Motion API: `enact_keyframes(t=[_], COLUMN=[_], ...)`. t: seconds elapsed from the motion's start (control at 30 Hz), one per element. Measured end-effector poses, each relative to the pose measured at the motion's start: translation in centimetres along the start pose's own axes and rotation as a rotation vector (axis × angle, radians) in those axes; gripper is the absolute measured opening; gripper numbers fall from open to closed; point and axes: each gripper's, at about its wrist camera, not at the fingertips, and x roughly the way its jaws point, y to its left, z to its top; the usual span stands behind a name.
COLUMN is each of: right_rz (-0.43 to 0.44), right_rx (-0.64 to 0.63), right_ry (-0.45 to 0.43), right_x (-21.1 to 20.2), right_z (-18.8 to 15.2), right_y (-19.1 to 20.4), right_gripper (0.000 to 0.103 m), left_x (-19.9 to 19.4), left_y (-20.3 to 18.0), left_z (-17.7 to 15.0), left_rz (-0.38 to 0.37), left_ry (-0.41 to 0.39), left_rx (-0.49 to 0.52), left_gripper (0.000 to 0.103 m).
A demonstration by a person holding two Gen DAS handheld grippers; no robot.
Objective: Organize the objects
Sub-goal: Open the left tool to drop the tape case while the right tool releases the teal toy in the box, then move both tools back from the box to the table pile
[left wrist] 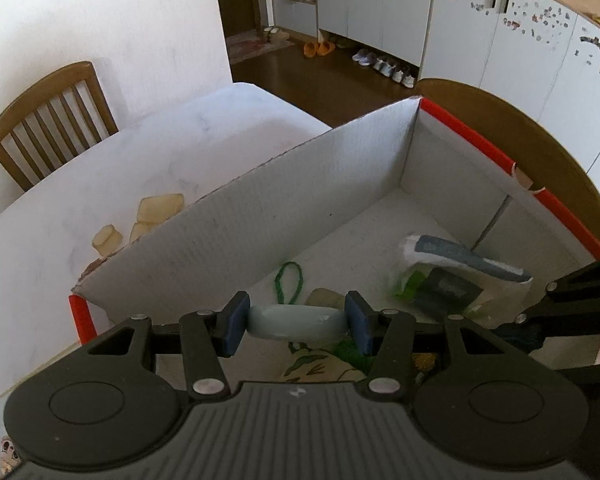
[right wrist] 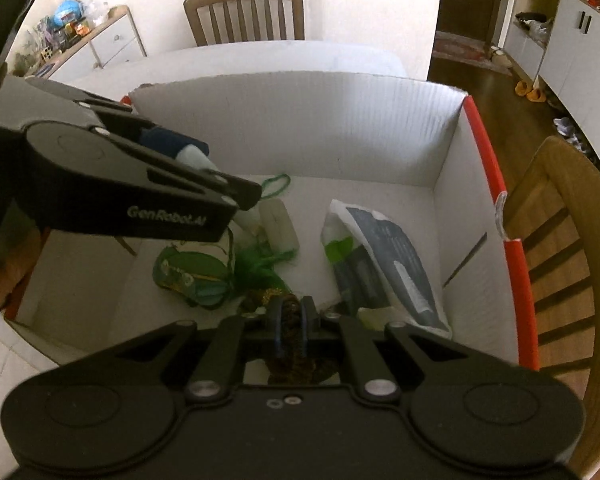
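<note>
Left wrist view: left claw (left wrist: 298, 322) clenched on pale blue oval bar (left wrist: 296, 322), long axis lying crosswise between pads, hanging over open cardboard box (left wrist: 260, 216) on table (left wrist: 60, 264). Drop spot straight below, near green loop (left wrist: 289, 282) and white pouch (left wrist: 460, 276).

Right wrist view: right claw (right wrist: 291, 322) pinched tight on dark gold-flecked strand (right wrist: 290, 360), low inside box, nearer to floor of it. Left claw body reads "GenRobot.AI". Pouch print too small to read.
</note>
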Motion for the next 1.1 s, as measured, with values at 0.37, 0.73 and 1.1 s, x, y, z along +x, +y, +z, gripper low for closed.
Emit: enact_keyframes(t=[0.37, 0.73, 1.1], right_rz=[0.024, 0.018, -0.031], right_rx=[0.017, 0.033, -0.001], right_ry=[0.005, -0.051, -0.085], right_x=[-0.2, -3.0, -7.4], right_z=[-0.1, -0.1, 0.5], right_y=[-1.2, -1.1, 1.9], right_gripper=[0.021, 0.053, 0.063], left_x=[-0.7, -3.7, -9.4], left_y=[-0.2, 0.1, 1.0], left_z=[-0.9, -1.6, -3.0], left_rz=[-0.015, -0.025, -0.029], left_ry=[0.005, -0.061, -0.169], left_rx=[0.035, 0.003, -0.034], left_gripper=[0.066, 0.066, 0.066])
